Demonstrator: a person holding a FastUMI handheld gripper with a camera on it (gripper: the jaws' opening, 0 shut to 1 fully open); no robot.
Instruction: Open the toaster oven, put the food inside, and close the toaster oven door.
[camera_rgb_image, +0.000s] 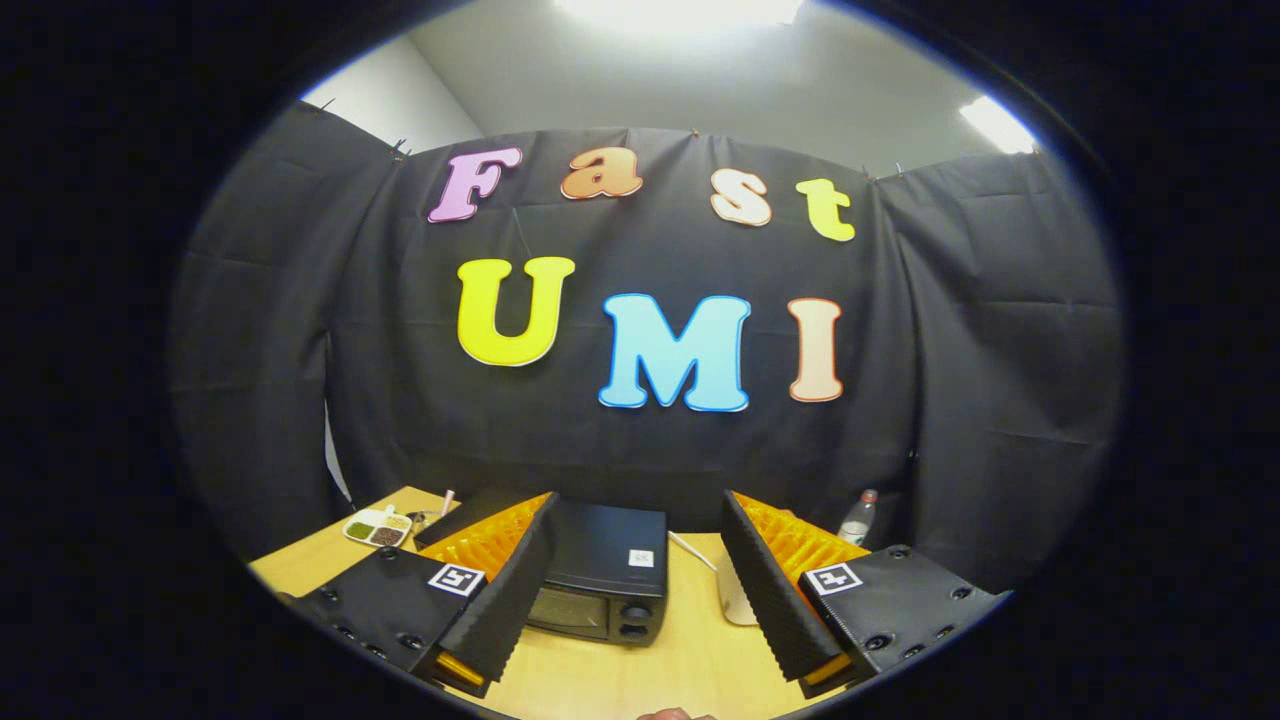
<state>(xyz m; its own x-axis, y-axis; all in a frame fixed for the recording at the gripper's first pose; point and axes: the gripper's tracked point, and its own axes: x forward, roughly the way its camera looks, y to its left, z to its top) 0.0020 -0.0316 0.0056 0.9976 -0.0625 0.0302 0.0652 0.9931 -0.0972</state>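
A black toaster oven (605, 575) stands on the wooden table (640, 670), its glass door closed and two knobs on its right side. My gripper (640, 570) is held above the table, open, with nothing between its fingers. The oven sits beyond and between the fingers, its left part hidden behind the left finger (505, 590). A divided white dish (378, 527) holding small portions of food lies on the table to the left of the oven, beyond the left finger.
A clear plastic bottle (857, 518) with a red cap stands at the back right beside the cloth wall. A white object with a cord (735, 600) sits right of the oven, partly behind the right finger. A dark flat item (455, 515) lies behind the left finger.
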